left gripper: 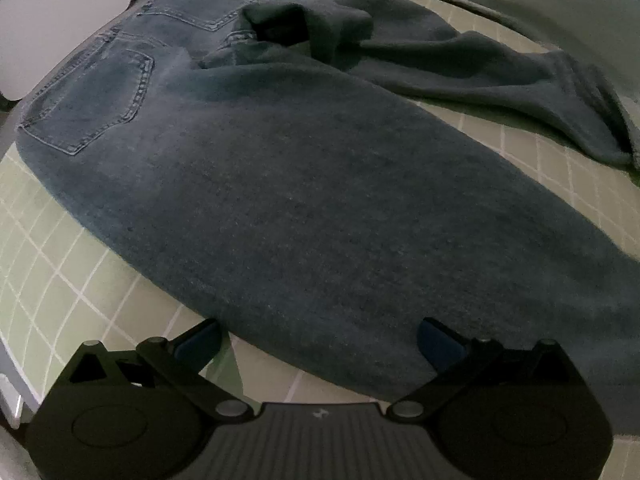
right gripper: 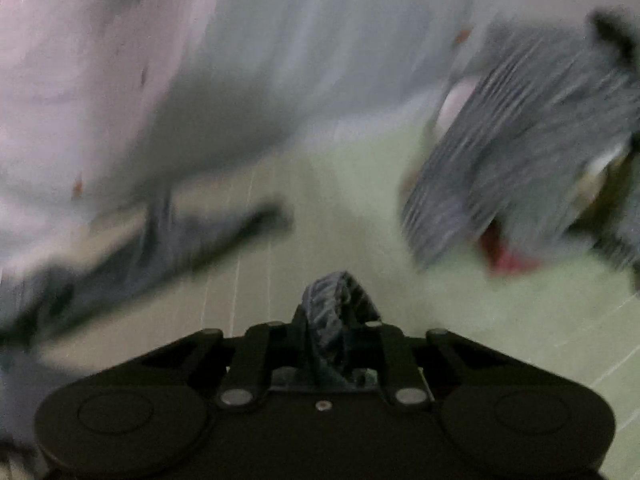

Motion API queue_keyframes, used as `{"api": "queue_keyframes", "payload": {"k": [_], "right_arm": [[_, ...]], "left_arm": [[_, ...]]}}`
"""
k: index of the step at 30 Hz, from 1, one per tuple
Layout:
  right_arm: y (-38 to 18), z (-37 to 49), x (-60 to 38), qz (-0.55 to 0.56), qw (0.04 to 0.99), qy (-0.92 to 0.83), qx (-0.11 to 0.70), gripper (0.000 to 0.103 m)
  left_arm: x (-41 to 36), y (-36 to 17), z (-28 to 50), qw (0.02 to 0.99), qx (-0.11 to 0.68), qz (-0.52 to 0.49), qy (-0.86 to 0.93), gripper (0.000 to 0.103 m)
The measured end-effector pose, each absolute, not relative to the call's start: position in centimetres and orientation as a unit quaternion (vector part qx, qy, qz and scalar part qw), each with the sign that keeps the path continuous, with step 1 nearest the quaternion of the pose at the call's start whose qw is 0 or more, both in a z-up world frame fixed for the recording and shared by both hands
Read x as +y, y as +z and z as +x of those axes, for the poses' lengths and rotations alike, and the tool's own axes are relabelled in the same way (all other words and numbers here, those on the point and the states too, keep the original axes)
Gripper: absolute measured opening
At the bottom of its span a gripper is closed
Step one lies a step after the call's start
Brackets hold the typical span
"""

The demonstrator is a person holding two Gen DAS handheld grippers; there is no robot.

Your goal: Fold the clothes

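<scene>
Nearby, striped cloth heap [right gripper: 516, 152] on mat [right gripper: 340, 208].

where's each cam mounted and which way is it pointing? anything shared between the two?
Left wrist: on the left gripper, angled steeply down at jeans spread on a green grid mat; its own jaws show, open, straddling the jeans' near edge.
Right wrist: on the right gripper, tilted down across the mat toward a striped garment, heavily blurred; its jaws show, shut on a pinch of dark fabric.
Shared: the green grid mat; whether the dark cloth at the right view's left is the jeans, can't tell.
</scene>
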State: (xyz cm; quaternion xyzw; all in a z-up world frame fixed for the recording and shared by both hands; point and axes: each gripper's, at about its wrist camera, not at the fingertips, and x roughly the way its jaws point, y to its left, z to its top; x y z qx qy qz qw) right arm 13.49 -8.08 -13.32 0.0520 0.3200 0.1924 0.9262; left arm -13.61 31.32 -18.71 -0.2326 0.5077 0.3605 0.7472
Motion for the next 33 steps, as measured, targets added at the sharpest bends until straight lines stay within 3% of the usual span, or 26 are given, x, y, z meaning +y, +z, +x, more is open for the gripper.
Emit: {"api": "queue_keyframes", "payload": {"k": [4, 7, 8, 10, 12, 21, 24, 33], "right_arm": [[-13.1, 13.7, -8.1, 0.026, 0.934, 0.173, 0.311, 0.020], [-15.0, 14.2, -8.0, 0.016, 0.928, 0.143, 0.345, 0.050], [-15.4, 14.2, -8.4, 0.027, 0.925, 0.134, 0.355, 0.057], [-15.9, 13.4, -9.7, 0.060, 0.923, 0.122, 0.361, 0.061], [-16.2, 12.4, -10.9, 0.076, 0.922, 0.108, 0.364, 0.075], [-18.4, 8.4, -15.7, 0.161, 0.909, 0.070, 0.377, 0.074], [-19.0, 8.4, -15.4, 0.151, 0.904, 0.072, 0.393, 0.066], [-20.2, 11.3, -9.6, 0.063, 0.898, 0.117, 0.420, 0.066]], "left_arm": [[31.5, -18.7, -13.5, 0.747, 0.511, -0.231, 0.357, 0.103], [31.7, -18.5, -13.5, 0.748, 0.512, -0.231, 0.353, 0.103], [31.7, -18.5, -13.5, 0.749, 0.512, -0.231, 0.352, 0.103], [31.7, -18.5, -13.5, 0.749, 0.511, -0.231, 0.352, 0.103], [31.6, -18.6, -13.5, 0.750, 0.509, -0.231, 0.354, 0.103], [31.4, -18.5, -13.7, 0.752, 0.501, -0.231, 0.361, 0.103], [31.3, -18.5, -13.8, 0.749, 0.502, -0.233, 0.364, 0.103], [30.5, -18.8, -14.5, 0.743, 0.522, -0.232, 0.349, 0.103]]}}
